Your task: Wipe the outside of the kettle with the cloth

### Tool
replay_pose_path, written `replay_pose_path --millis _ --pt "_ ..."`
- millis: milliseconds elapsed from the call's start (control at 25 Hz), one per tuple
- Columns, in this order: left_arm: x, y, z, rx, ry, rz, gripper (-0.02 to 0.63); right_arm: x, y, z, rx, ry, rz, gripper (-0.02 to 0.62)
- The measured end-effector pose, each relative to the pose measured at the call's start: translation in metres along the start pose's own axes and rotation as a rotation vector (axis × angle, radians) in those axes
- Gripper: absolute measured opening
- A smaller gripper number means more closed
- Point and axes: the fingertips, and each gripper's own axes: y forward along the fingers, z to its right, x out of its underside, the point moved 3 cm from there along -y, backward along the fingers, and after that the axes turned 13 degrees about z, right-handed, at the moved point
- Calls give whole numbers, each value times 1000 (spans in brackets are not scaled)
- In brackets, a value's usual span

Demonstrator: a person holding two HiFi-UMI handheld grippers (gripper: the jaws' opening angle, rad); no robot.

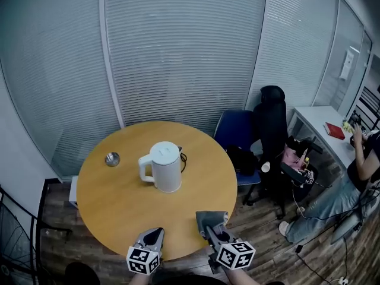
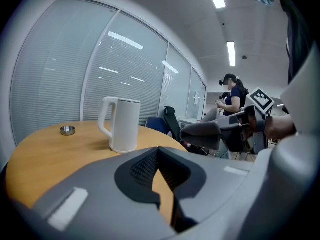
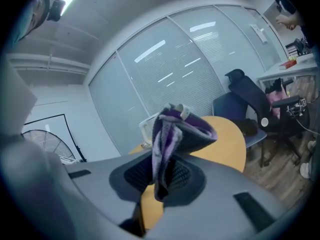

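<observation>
A white kettle (image 1: pixel 164 167) stands upright near the middle of the round wooden table (image 1: pixel 113 200), its handle to the left; it also shows in the left gripper view as the kettle (image 2: pixel 121 124). My right gripper (image 1: pixel 214 228) at the table's near edge is shut on a grey cloth (image 1: pixel 211 219); the cloth (image 3: pixel 172 141) sticks up bunched from between the jaws and hides most of the kettle. My left gripper (image 1: pixel 154 236) is shut with nothing in it, near the front edge, well short of the kettle. The jaws of the left gripper (image 2: pixel 159 151) meet.
A small metal dish (image 1: pixel 112 158) lies on the table's left part. A blue chair (image 1: pixel 239 136) and a black office chair (image 1: pixel 272 136) stand behind the table at the right. A person (image 1: pixel 363 165) sits at a white desk (image 1: pixel 320 123) at far right. Glass walls with blinds run behind.
</observation>
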Motion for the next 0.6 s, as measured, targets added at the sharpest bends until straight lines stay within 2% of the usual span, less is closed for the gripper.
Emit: replay_pose_path --millis 600 --pt "4 -19 11 -46 -2 7 11 6 -8 -3 -35 -10 -24 41"
